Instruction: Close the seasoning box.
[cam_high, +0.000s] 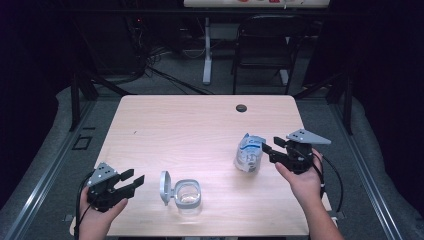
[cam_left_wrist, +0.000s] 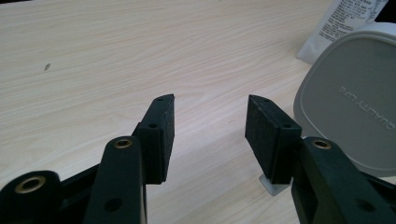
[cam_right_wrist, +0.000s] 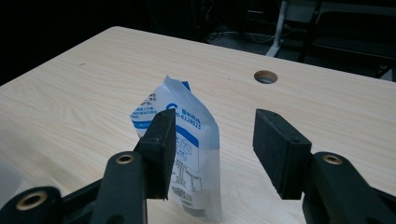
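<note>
A light wood-grain tabletop (cam_high: 200, 125) is seen lit against a dark room. A round cable hole (cam_high: 241, 108) is set into it near the far edge, right of centre, and a small dark speck (cam_high: 134, 132) is noted on the surface toward the far left. Beyond the far edge, a white upright post (cam_high: 206, 50) on a floor foot is seen, with a black folding chair (cam_high: 267, 45) just to its right. Loose black cables (cam_high: 165, 70) are strewn over the grey floor (cam_high: 165, 87) to the left of the post. Metal floor rails (cam_high: 50, 165) are seen running along both sides.
</note>
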